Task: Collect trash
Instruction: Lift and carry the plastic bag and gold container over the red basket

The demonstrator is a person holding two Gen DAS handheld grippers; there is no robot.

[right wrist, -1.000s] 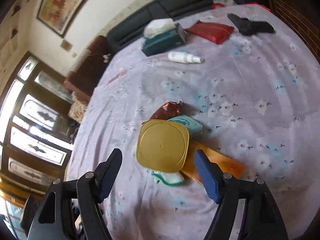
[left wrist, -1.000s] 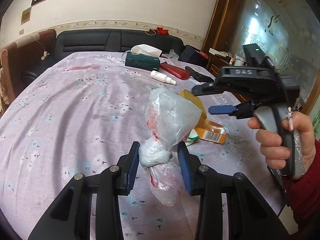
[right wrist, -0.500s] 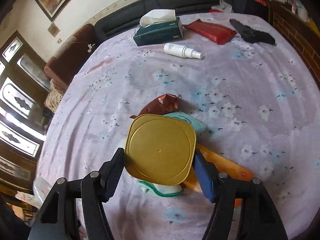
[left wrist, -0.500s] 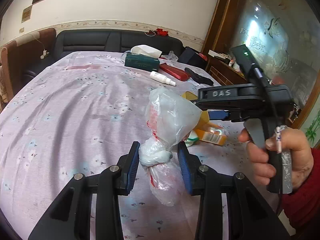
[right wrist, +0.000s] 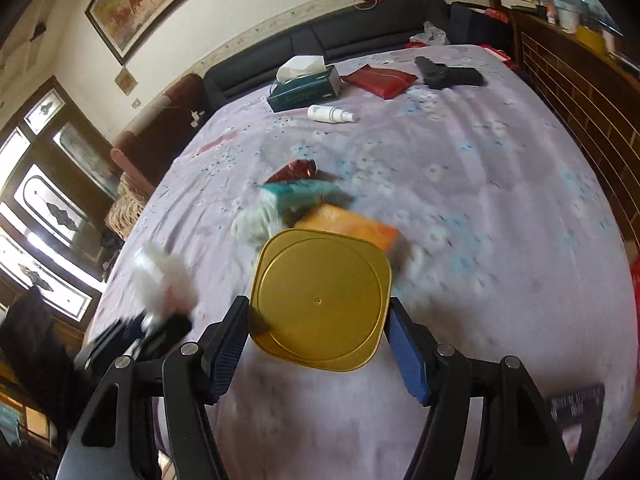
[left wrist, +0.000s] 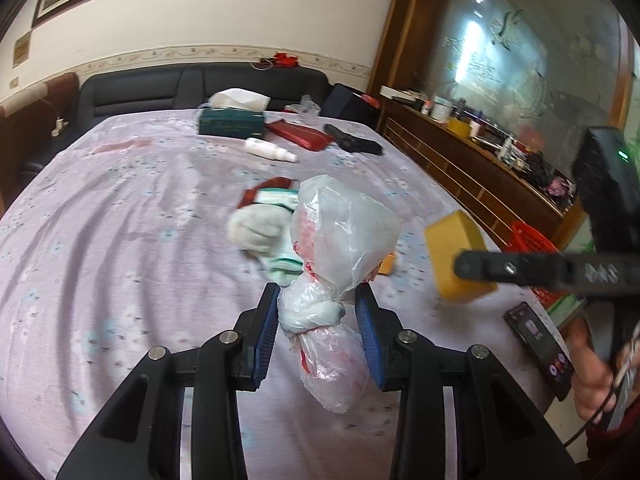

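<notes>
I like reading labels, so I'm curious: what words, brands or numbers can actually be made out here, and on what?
"DAS": raised letters on the black right gripper, upside down in the left wrist view.
Green tissue box: gold script, too blurred to read.
White spray bottle: small mark, unreadable.
Phone: screen icons only, too small.
Clear plastic bag: red print, illegible.

Knotted plastic bag [left wrist: 320, 312], gold tub [right wrist: 320, 300], both lifted
</notes>
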